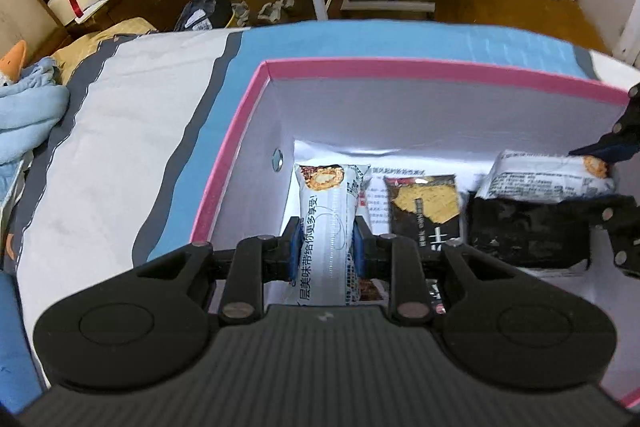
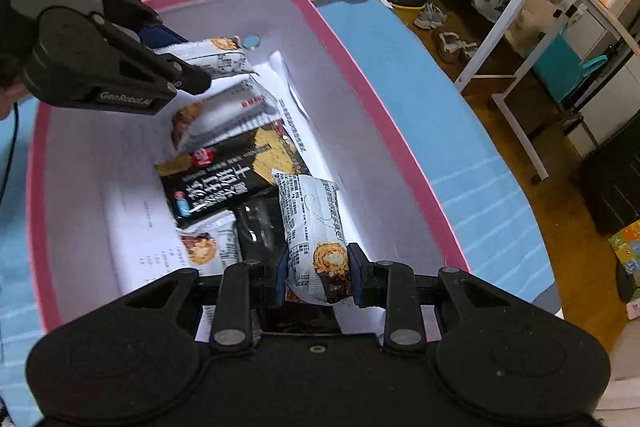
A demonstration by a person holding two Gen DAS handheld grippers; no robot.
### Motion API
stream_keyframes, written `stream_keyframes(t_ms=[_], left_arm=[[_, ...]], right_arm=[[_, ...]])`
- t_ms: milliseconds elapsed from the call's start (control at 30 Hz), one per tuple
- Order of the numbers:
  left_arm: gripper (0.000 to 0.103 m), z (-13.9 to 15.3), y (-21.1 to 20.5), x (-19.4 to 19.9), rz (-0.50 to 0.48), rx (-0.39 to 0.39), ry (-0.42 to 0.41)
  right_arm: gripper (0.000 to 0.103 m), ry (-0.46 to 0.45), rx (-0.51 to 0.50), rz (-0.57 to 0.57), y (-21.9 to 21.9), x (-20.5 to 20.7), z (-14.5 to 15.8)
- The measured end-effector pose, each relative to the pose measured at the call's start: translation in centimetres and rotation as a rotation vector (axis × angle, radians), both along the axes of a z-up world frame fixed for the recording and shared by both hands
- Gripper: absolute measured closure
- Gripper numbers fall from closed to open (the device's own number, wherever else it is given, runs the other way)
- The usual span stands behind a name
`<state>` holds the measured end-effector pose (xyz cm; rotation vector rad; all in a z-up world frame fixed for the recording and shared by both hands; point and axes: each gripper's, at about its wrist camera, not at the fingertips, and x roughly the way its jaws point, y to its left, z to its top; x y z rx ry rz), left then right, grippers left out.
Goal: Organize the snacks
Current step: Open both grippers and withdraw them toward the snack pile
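Two grippers reaching down into the pink box. Left gripper squeezing a white snack pack by the left wall. Right gripper pinching another white pack over a black packet. Lying between on the paper lining, a black cracker bag.

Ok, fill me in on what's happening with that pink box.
A person is sorting snacks with two handheld grippers, both reaching into the pink-rimmed box on the bed. The left gripper is shut on a white snack packet. The right gripper is shut on another white packet. A black cracker packet lies on the box floor between them.
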<state>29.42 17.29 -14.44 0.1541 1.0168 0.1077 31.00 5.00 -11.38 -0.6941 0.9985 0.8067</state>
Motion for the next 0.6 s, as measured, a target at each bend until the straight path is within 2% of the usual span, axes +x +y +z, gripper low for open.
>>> stream_keyframes(t_ms=[133,200,267,300,333,367,433,600], left_arm=[[0.076,-0.9,-0.2,0.4,0.0,0.022,0.011],[0.076,-1.1,0.0,0.7,0.02,0.011,0.018],[0.073,-0.8,0.1,0.6,0.033,0.01,0.016],[0.072,-0.5,-0.1,0.3,0.031,0.024,0.006],[0.066,0.0,-0.3,-0.2,0.023,0.042,-0.013],[0.055,0.5,-0.4,-0.5,0.012,0.055,-0.029],[0.046,1.7,-0.9,-1.4,-0.006,0.074,-0.047],[0.043,5.5,-1.7,-4.6,-0.055,0.045,-0.071]], right_arm=[[0.068,-0.037,-0.039,0.023,0.7,-0.5,-0.8],[0.068,-0.075,-0.074,-0.013,1.0,-0.5,-1.0],[0.063,-0.059,-0.078,-0.067,0.7,-0.4,-0.8],[0.059,-0.049,-0.043,-0.07,0.4,-0.6,-0.3],[0.054,-0.048,-0.011,-0.066,-0.1,-0.9,0.3],[0.054,-0.054,0.009,-0.069,-0.6,-1.2,0.8],[0.054,-0.06,0.064,-0.088,-1.9,-1.9,2.2],[0.054,-0.007,0.313,-0.184,-6.7,-4.2,6.7]])
